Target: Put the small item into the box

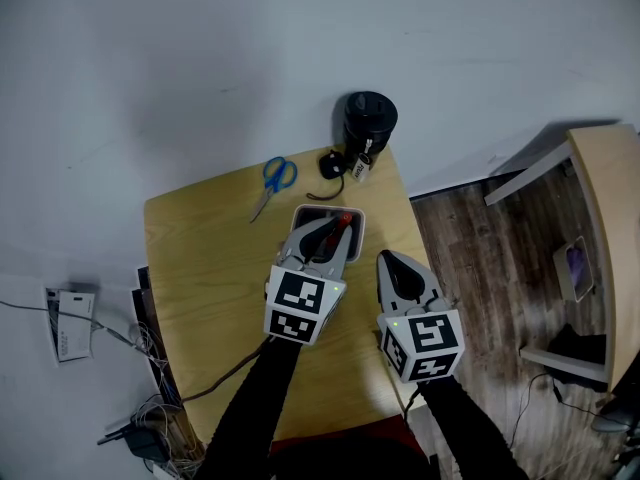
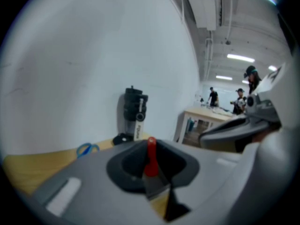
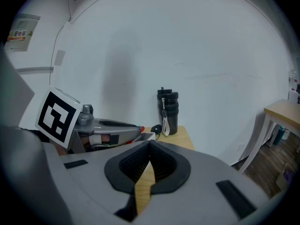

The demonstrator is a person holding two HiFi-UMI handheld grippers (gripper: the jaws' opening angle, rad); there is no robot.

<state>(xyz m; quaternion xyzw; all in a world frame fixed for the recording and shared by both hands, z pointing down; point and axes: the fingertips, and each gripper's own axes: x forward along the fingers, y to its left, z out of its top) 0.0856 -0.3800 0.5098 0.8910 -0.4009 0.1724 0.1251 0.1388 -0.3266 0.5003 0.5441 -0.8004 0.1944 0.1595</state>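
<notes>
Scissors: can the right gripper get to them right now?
Probably not directly: the left gripper, holding the red item over the box, sits between the right gripper and the scissors. It would have to go around.

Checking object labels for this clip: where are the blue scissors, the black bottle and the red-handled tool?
blue scissors [image 1: 280, 175], head view, on the blue handles.
black bottle [image 1: 370, 118], head view, on its lid.
red-handled tool [image 2: 151, 154], left gripper view, on its red handle.

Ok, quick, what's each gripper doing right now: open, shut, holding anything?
Left gripper: shut on a small red-handled tool.
Right gripper: shut, with nothing between its jaws.
</notes>
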